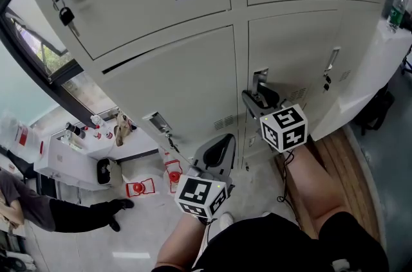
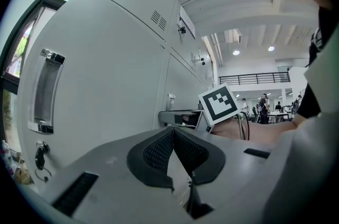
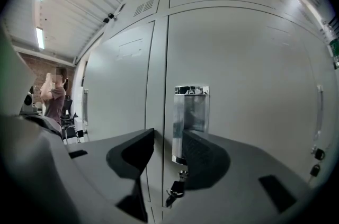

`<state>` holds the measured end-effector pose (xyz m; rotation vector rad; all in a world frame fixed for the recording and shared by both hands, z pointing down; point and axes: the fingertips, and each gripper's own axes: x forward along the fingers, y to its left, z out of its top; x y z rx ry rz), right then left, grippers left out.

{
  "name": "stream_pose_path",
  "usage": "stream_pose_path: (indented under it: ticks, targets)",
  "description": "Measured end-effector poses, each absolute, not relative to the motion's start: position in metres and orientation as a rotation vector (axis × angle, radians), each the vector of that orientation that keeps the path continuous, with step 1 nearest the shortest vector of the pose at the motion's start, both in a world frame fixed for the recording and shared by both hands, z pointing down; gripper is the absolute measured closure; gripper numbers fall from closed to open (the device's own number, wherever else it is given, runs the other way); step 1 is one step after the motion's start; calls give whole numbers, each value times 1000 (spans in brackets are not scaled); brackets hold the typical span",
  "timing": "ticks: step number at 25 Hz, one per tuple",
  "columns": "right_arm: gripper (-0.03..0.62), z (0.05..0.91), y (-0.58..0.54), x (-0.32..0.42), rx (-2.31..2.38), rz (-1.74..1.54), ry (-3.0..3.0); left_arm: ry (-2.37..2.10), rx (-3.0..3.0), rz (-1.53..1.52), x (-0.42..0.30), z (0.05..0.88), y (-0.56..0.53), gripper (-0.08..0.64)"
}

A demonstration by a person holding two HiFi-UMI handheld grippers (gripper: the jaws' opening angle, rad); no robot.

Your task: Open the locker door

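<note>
The right gripper [image 1: 256,97] is held out on a bare forearm [image 1: 313,182] that reaches up from the lower right, and it points straight at the locker door [image 1: 290,49]. Its jaws stand apart with nothing gripped between them. The door's handle [image 3: 190,121] sits just ahead of the gap. The handle's lower end lies behind the right-hand jaw, and I cannot tell whether it touches. The handle is a narrow shiny recess standing upright, its long axis running up and down the door. A key [image 3: 176,189] hangs just below it, under the jaws. The door lies shut, flush with the lockers around it.

The left gripper [image 1: 219,147] is held lower and nearer the body, to the left of the right one. It is angled up along the locker fronts, and its jaws are pressed together with nothing in them.
</note>
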<state>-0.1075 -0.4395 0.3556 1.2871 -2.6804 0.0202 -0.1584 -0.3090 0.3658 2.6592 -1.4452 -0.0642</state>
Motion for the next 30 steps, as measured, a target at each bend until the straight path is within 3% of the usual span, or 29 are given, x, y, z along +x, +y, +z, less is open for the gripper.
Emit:
stream_pose_path:
  ticks: [6, 10, 30]
  targets:
    - [387, 356, -439, -105, 1307, 30, -2665, -1452, 2653, -61, -156, 367, -306, 543]
    - [437, 356, -437, -99, 1345, 27, -2646, -1457, 2651, -64, -156, 365, -303, 543]
    - [437, 356, -391, -76, 1265, 55, -2702, -1351, 2719, -56, -128, 360, -289, 543]
